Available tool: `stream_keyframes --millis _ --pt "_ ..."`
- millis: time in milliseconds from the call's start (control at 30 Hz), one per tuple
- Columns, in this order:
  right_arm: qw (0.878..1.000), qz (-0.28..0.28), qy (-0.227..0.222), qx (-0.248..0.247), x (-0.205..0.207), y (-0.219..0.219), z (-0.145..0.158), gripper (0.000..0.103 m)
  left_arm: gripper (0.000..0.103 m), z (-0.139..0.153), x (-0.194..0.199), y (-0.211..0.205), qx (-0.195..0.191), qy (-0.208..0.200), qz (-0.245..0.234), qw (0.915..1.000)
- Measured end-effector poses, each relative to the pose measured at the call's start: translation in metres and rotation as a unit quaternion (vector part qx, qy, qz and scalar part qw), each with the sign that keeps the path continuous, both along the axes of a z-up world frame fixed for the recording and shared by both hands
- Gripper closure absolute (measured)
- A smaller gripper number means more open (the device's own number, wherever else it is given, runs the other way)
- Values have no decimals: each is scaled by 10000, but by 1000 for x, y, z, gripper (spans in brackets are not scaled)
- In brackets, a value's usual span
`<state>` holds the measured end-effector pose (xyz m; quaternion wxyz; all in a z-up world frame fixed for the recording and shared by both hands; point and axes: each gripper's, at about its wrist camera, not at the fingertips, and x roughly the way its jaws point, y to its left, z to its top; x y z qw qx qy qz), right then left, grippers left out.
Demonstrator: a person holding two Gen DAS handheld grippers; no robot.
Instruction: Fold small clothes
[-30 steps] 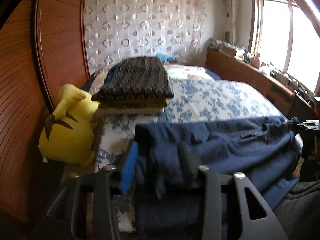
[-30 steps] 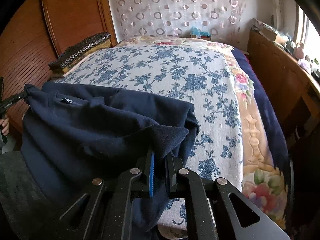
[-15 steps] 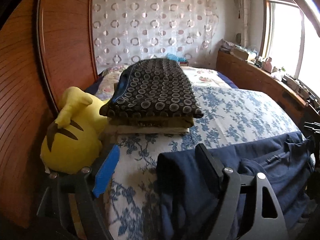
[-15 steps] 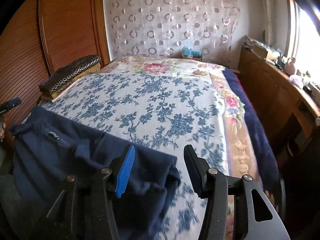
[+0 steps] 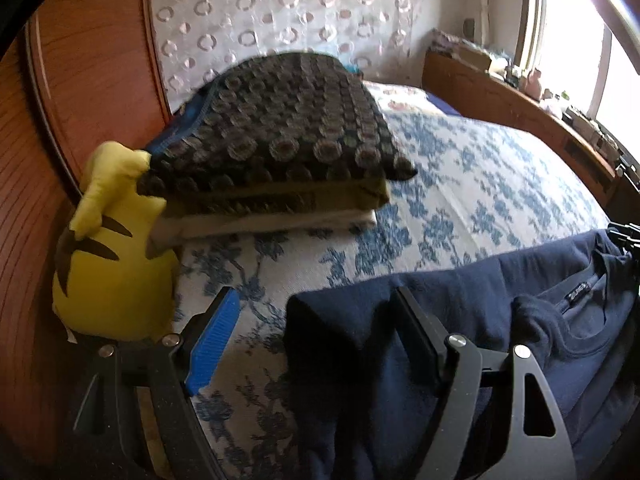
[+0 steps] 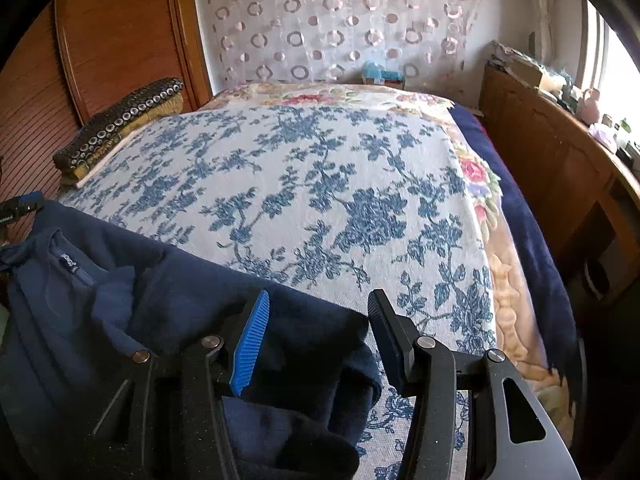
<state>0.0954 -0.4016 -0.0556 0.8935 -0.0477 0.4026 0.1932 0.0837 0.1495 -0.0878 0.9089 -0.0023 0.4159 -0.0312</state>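
Left wrist view shows the left gripper with its fingers spread wide and holding nothing; a corner of the navy garment lies between them on the near edge of the flowered bedspread. Further left sit a yellow plush toy and a stack of folded fabrics. From the right wrist view, the right gripper is also wide open, over the garment's right corner.

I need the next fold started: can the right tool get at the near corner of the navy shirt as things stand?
Probably yes. The right tool is open, and the navy shirt lies flat on the bed with its corner right between the fingers, with nothing over it.
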Motion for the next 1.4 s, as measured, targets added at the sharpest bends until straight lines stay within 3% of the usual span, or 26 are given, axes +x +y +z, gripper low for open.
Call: stream_keyframes --millis 267,933,1033,1100,1200,1300,1400 --pt "10000 -69 61 39 1 -6 -1 36 23 -9 8 1 -129 257 -111 9995" --pt "9996 246 157 7 -7 2 -1 37 22 -11 7 5 -133 161 -139 9997" --pt "9994 325 154 10 -10 3 0 47 43 -9 4 3 -236 90 -322 9992" --pt "9990 417 160 50 -13 3 1 65 61 -7 1 -1 -315 78 -454 9984" --pt "9984 514 219 103 -14 2 1 81 82 -5 -2 -10 -357 82 -581 9976" --pt "9983 534 186 100 -18 4 3 86 88 7 -9 -15 -522 -7 -527 9972" --pt "9986 475 -59 217 -28 4 16 88 89 39 -26 -19 -677 -419 -540 9954"
